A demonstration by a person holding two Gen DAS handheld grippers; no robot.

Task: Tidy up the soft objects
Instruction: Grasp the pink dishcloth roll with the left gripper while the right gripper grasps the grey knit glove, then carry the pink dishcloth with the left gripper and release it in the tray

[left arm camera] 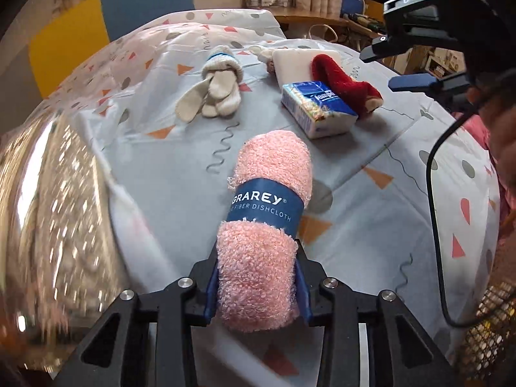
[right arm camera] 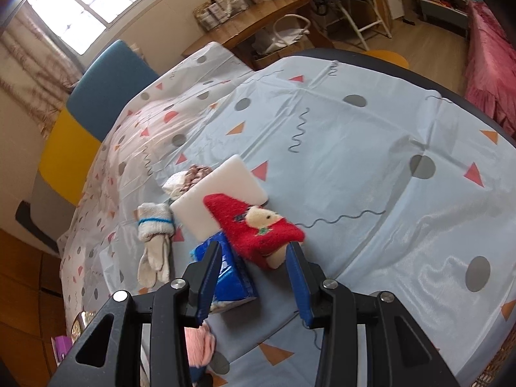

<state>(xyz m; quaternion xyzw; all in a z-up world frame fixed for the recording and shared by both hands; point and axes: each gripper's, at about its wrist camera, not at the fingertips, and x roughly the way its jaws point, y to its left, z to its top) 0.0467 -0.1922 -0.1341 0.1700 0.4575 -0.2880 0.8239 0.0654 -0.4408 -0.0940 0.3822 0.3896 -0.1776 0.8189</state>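
Observation:
My left gripper (left arm camera: 258, 258) is shut on a rolled pink dishcloth (left arm camera: 267, 193) with a blue paper band; the roll sticks out forward over the table. Farther back lie a pair of white gloves (left arm camera: 219, 90), a blue tissue pack (left arm camera: 319, 109), a white foam block (left arm camera: 300, 61) and a red sock (left arm camera: 345, 84). My right gripper (right arm camera: 253, 248) stands open just above the near end of the red sock (right arm camera: 258, 229), which rests on the tissue pack (right arm camera: 232, 277) and the foam block (right arm camera: 222, 193). The gloves (right arm camera: 154, 242) lie to their left.
A patterned plastic tablecloth (right arm camera: 354, 167) covers the table. A small knitted item (right arm camera: 190, 177) sits behind the foam block. A blue and yellow chair (right arm camera: 96, 103) stands at the far side. A wicker basket (left arm camera: 490, 322) and a black cable (left arm camera: 435, 193) are at the right.

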